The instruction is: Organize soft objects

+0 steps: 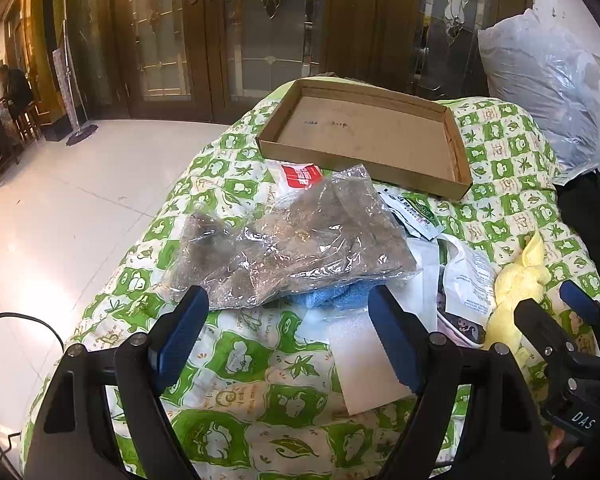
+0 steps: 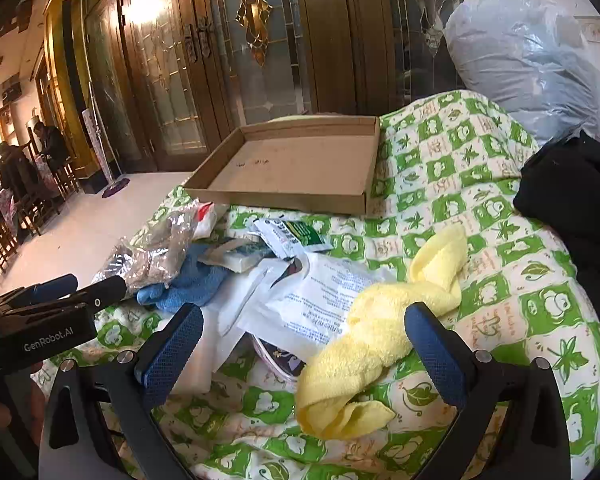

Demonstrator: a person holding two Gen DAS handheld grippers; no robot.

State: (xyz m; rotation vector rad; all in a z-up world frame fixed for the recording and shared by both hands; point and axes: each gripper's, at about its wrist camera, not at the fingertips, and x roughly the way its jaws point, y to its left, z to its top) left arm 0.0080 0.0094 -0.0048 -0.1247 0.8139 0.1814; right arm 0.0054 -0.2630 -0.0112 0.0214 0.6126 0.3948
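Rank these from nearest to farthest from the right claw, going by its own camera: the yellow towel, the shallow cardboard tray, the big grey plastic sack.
1. Yellow towel: lying between the open right claw fingers.
2. Shallow cardboard tray: middle of the quilt, beyond the clutter.
3. Big grey plastic sack: far right, behind the quilt.

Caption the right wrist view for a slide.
Open right gripper poised over a yellow towel on a green quilt, cardboard tray beyond.

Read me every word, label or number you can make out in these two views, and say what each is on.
"GenRobot.AI": on the left gripper body, right wrist view.
"DAS": on the right gripper body, cut off at the frame edge.
White printed bag: text too small.
Green-and-white sachet: blurred.
Red label: unreadable.
Cardboard tray: faint handwriting, illegible.
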